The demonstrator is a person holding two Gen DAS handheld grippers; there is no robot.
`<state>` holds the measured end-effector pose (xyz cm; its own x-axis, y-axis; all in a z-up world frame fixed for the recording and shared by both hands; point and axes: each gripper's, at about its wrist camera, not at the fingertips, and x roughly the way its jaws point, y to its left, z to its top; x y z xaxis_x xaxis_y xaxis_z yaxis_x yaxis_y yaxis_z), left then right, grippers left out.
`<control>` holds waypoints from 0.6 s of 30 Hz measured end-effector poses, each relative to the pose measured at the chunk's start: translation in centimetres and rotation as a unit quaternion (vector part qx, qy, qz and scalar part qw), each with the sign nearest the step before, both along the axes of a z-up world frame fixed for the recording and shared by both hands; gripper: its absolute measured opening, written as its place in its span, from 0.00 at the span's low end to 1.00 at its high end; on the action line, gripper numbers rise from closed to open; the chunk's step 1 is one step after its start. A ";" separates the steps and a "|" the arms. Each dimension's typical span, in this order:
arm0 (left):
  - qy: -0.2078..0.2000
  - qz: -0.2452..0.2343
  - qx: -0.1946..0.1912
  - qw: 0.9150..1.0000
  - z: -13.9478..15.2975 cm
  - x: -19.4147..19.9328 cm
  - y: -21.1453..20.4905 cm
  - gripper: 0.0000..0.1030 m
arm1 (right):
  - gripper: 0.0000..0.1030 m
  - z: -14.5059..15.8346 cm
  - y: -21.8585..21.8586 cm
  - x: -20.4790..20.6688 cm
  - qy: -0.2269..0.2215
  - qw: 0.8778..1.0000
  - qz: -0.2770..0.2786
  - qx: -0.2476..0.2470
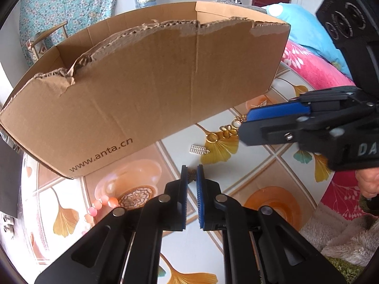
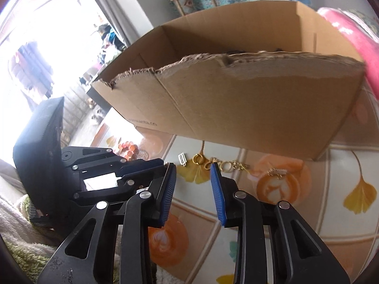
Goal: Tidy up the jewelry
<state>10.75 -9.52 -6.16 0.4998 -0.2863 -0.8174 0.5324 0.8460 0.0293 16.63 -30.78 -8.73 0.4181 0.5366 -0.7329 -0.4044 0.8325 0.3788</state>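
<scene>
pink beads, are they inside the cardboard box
No, the pink beads lie on the tablecloth in front of the box, outside its wall.

cardboard box (image 2: 236, 99) walls off far side; bare tablecloth (image 2: 308, 224) open before jewelry (image 2: 227, 164).

The cardboard box (image 1: 142, 82) hides its contents; gold jewelry (image 2: 227, 165) details too small.

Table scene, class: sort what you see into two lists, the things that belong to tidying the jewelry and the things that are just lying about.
Belongs to the job:
- cardboard box
- gold rings
- gold chain
- silver charm
- bead bracelet
- left tool
- right tool

Just lying about:
- patterned tablecloth
- pink blanket
- blue pillow
- floral cloth
</scene>
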 end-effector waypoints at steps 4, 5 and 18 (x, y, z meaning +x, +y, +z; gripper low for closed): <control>-0.004 0.000 0.001 1.000 0.0 -0.1 0.0 0.07 | 0.29 -0.2 0.3 0.9 0.001 1.000 0.006 -0.005; -0.004 0.000 0.001 1.000 0.0 -0.2 0.0 0.07 | 0.29 -0.2 0.4 1.1 0.000 1.000 0.007 -0.006; -0.004 0.001 -0.003 1.000 0.0 -0.3 0.3 0.07 | 0.29 -0.9 -1.4 1.3 0.020 0.999 -0.022 -0.044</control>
